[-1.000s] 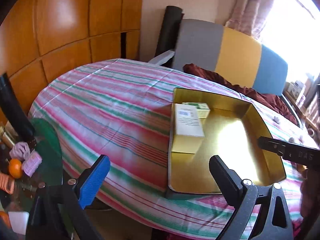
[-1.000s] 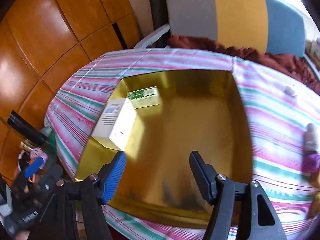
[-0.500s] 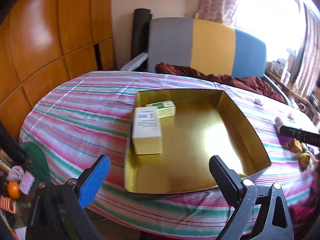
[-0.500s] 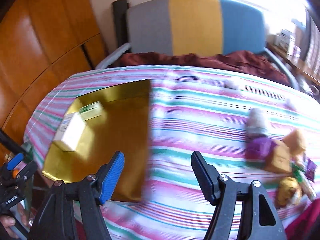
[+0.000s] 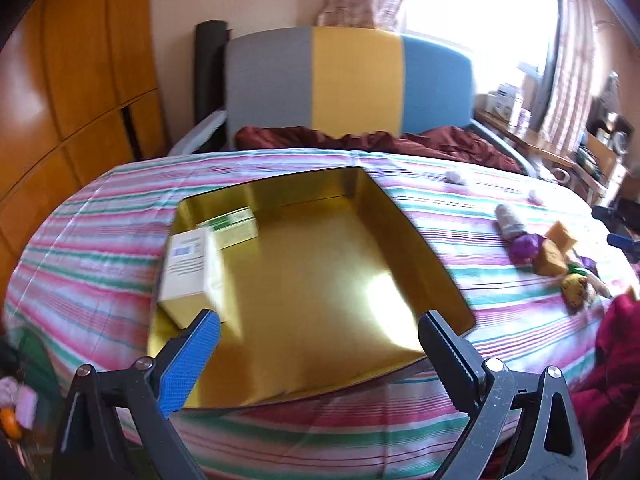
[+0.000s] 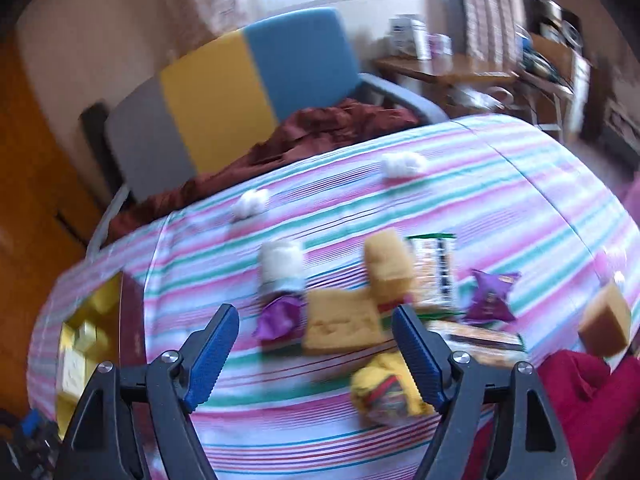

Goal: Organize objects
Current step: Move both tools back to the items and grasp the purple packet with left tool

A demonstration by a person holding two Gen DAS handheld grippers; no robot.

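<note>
A gold tray (image 5: 416, 236) lies on the striped tablecloth; it also shows at the left edge of the right wrist view (image 6: 100, 300). Inside it a white box (image 5: 190, 268) and a green-and-white box (image 5: 234, 226) sit at its left side. My left gripper (image 5: 318, 344) is open and empty over the tray's near edge. My right gripper (image 6: 316, 338) is open and empty above a pile of loose things: yellow sponges (image 6: 344, 322), a purple wrapper (image 6: 278, 316), a white roll (image 6: 280, 266), a purple packet (image 6: 490, 296), a yellow bag (image 6: 386, 390).
A grey, yellow and blue chair (image 5: 352, 80) with dark red cloth (image 5: 360, 140) stands behind the table. Cotton balls (image 6: 402, 164) lie at the far side. Another sponge (image 6: 604, 320) sits at the right edge. Wooden cabinets (image 5: 60, 80) line the left. A cluttered desk (image 6: 460, 72) is at the back right.
My right gripper has swung right, from over the gold tray to over the pile of loose things. My left gripper has turned right and closer to the tray. Both stayed open.
</note>
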